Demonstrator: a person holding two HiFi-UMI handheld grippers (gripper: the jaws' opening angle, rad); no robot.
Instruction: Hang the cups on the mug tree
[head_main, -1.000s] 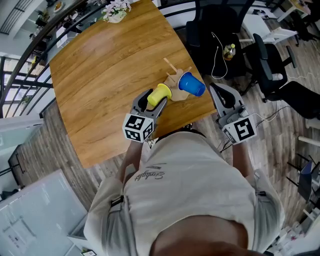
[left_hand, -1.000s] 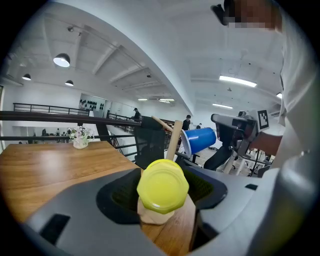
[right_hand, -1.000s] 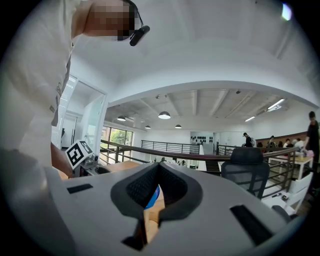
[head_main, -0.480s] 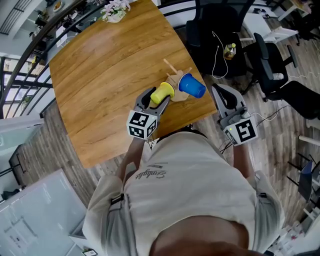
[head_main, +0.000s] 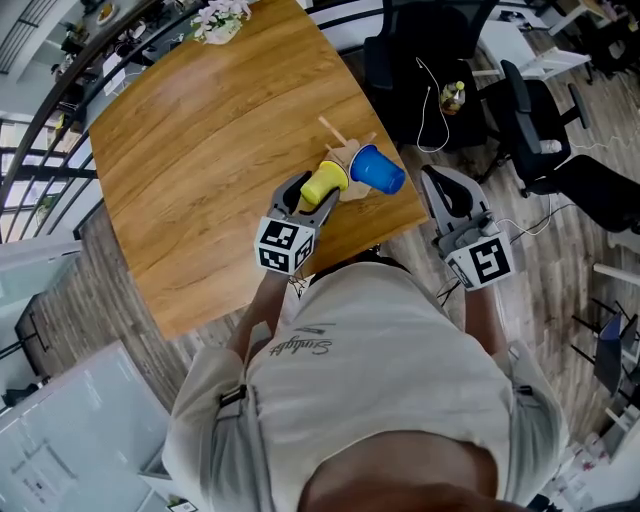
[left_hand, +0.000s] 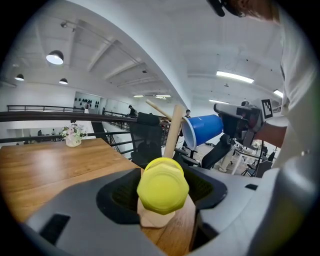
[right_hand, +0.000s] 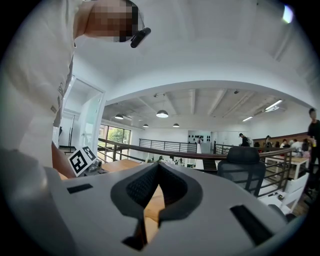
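My left gripper (head_main: 306, 197) is shut on a yellow cup (head_main: 323, 182), holding it just left of the wooden mug tree (head_main: 343, 158) near the table's front right corner. In the left gripper view the yellow cup's bottom (left_hand: 162, 186) fills the space between the jaws, with the mug tree's post (left_hand: 172, 131) right behind it. A blue cup (head_main: 378, 170) hangs on the tree's right side, open end tilted down, and it shows as the blue cup (left_hand: 204, 130) in the left gripper view. My right gripper (head_main: 448, 196) is shut and empty, off the table's right edge.
The wooden table (head_main: 200, 170) carries a small flower pot (head_main: 220, 20) at its far corner. Black office chairs (head_main: 420, 55) stand right behind the tree, off the table, and a second chair (head_main: 560, 165) is at the right. The table's edge runs just under both grippers.
My left gripper has carried the yellow cup a little closer to the mug tree. The right gripper and the blue cup have stayed where they were.
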